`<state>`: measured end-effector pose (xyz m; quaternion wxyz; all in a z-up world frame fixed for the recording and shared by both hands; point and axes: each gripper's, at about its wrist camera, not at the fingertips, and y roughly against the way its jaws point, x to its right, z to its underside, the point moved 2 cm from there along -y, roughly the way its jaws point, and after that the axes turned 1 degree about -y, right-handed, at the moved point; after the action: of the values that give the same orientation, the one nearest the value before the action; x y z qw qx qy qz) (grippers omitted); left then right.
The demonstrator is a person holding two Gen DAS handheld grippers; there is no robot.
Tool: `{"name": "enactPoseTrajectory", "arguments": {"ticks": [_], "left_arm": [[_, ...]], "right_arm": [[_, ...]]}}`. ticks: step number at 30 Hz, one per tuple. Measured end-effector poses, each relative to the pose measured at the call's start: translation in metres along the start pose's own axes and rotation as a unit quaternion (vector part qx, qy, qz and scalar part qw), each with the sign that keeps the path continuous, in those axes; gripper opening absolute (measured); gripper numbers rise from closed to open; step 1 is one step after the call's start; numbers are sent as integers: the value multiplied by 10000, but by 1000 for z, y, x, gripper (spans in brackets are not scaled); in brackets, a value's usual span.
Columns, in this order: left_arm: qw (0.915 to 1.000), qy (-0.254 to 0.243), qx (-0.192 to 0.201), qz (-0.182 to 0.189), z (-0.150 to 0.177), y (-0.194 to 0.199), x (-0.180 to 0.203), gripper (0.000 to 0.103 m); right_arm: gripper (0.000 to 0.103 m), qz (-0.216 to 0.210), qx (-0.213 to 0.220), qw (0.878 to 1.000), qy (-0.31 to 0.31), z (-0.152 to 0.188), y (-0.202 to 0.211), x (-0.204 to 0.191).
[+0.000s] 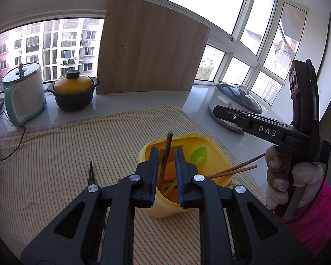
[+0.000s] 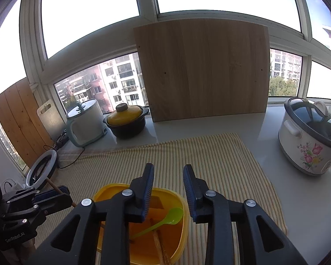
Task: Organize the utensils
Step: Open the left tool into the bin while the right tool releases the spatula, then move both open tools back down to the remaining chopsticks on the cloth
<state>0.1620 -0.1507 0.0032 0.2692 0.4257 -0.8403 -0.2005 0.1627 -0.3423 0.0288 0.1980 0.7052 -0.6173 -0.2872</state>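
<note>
Two claws hang over a striped cloth (image 1: 61, 154) that covers the pale desk (image 2: 282, 190). A big wooden board (image 1: 150, 50) leans upright against the window behind, with a flowered cooker (image 2: 309, 137) to the right and a black pot with a yellow lid (image 1: 74, 90) and a white kettle (image 1: 24, 92) to the left. On the cloth sits a smooth yellow plastic tub (image 1: 216, 154) with rounded corners. Inside it a green plastic spoon (image 2: 165, 219) lies slanted, bowl up toward the far right wall. A pair of brown wooden chopsticks (image 1: 236, 169) leans over the tub's right rim, tips pointing right. One darker chopstick (image 1: 166, 154) stands nearly upright in the tub, between the parted fingers of the left claw (image 1: 166, 154), which do not press it. The right claw (image 2: 168, 172) is parted too, with nothing between its fingers, above the tub's far rim.
</note>
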Motion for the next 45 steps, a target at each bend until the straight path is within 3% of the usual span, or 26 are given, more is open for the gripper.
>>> {"name": "enactPoseTrajectory", "arguments": {"ticks": [3, 6, 7, 9, 12, 19, 27, 37, 45], "left_arm": [[10000, -23, 57, -34, 1, 5, -1, 35], [9999, -73, 90, -107, 3, 9, -2, 38], [9998, -82, 108, -121, 3, 11, -3, 40], [9997, -94, 151, -164, 4, 15, -6, 50], [9993, -68, 266, -237, 6, 23, -12, 60], [9983, 119, 363, -438, 11, 38, -42, 61], [9958, 415, 300, -756, 26, 53, -85, 61], [9921, 791, -53, -971, 59, 53, -133, 60], [9906, 979, -305, -910, 74, 45, -152, 60]], "right_arm": [[38, 11, 45, 10000, 17, 0, 3, -3], [63, 18, 142, 9999, 29, 0, 6, -6], [68, 18, 188, 9998, 25, -1, 8, -7], [70, 10, 224, 9997, 21, -2, 10, -10], [83, -62, 314, 9995, 10, -2, 16, -15], [94, -233, 512, 9981, 264, -1, 27, -43], [94, -682, 506, 9959, 324, 0, 32, -75], [94, -1398, 49, 9895, 364, 29, 24, -114], [80, -1714, -634, 9816, 553, 73, 3, -138]]}}
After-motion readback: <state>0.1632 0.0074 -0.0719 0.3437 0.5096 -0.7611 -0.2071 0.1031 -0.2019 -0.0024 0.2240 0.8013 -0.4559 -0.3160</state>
